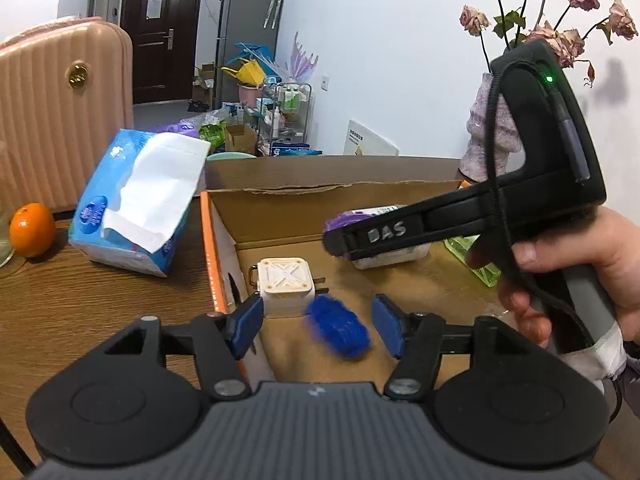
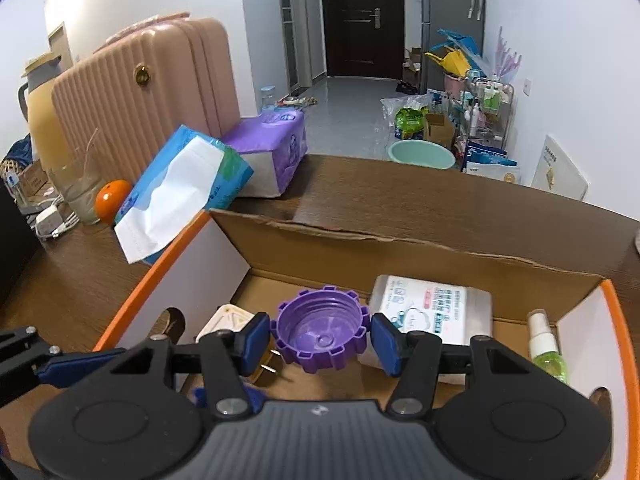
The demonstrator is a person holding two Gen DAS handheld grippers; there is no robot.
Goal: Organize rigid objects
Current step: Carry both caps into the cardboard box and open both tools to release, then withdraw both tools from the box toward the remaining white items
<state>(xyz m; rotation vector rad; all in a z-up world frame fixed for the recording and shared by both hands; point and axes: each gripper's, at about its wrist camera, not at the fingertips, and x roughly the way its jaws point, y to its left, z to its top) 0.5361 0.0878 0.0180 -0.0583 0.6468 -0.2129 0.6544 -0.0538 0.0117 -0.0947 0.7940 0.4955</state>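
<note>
**A:** While both grippers hung over the box, what lay nearest the left one?

**B:** Between the pads of the left gripper was a blue object, blurred, with clear space on either side. The jaws stood apart and touched nothing. It was over the floor of the cardboard box, just beside a white plug adapter near the box's left wall.

**A:** And the right gripper?

**B:** The right gripper, held in a hand, had a purple toothed cap between its pads, open side up. Each pad sat hard by the cap's rim. Whether they pressed on it, I could not tell. The cap was above the box interior, in front of a white wipes packet.

**A:** What else was in the box?

**B:** A green spray bottle lay by the right wall, beside the packet.

**A:** Beyond the box?

**B:** On the wooden table, left of the box, a blue tissue pack leaned tilted, with an orange further left. A purple tissue pack lay behind the blue one. A pink suitcase stood behind those, and a dark door closed the far end of the room.
</note>
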